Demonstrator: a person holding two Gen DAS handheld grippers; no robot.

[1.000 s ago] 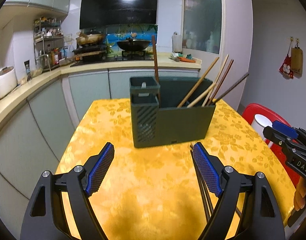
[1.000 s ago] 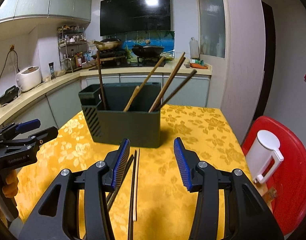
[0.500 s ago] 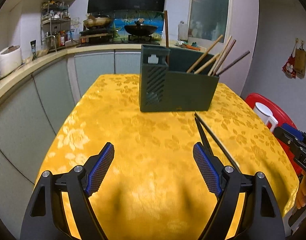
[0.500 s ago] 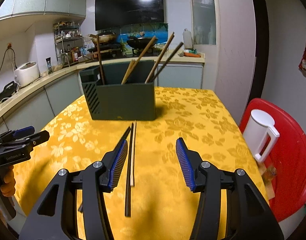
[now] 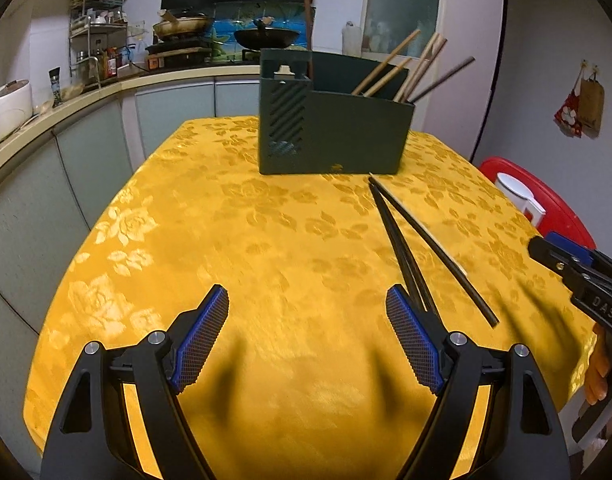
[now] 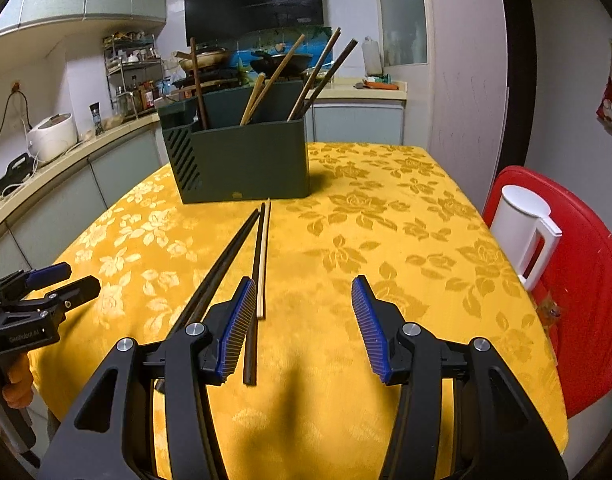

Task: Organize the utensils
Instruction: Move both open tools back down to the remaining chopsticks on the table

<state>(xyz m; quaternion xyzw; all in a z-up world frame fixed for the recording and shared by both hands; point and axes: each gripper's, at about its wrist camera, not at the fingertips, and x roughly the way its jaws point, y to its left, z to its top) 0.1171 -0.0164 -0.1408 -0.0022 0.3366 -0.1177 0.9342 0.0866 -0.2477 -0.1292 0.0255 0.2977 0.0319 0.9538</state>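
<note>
Both grippers have dropped lower and pulled back from the holder since the earlier frames: the holder sits smaller and higher in both views, and more of the loose chopsticks is exposed. Left gripper (image 5: 308, 332), bottom centre of the left wrist view: jaws wide apart, nothing between the blue pads, only bare yellow tablecloth (image 5: 265, 240). Right gripper (image 6: 301, 320), bottom centre of the right wrist view: jaws apart at a medium gap, nothing clamped. In that view a dark chopstick (image 6: 255, 280) runs just beside the inner face of the picture-left finger, its near end level with the pad base; touching or not, can't tell. A pale chopstick (image 6: 263, 256) lies alongside it on the right, and more dark chopsticks (image 6: 221, 264) angle off to the left and pass under that finger. All loose sticks lie flat on the cloth, far tips close to the front wall of the dark green utensil holder (image 6: 245, 164), upper centre. The holder stands upright on the table with several wooden chopsticks (image 6: 273, 76) leaning inside it. Right edge of the frame: a white jug (image 6: 522, 236) on a red stool (image 6: 586, 300). Kitchen counter (image 6: 65, 160) along the left.
</note>
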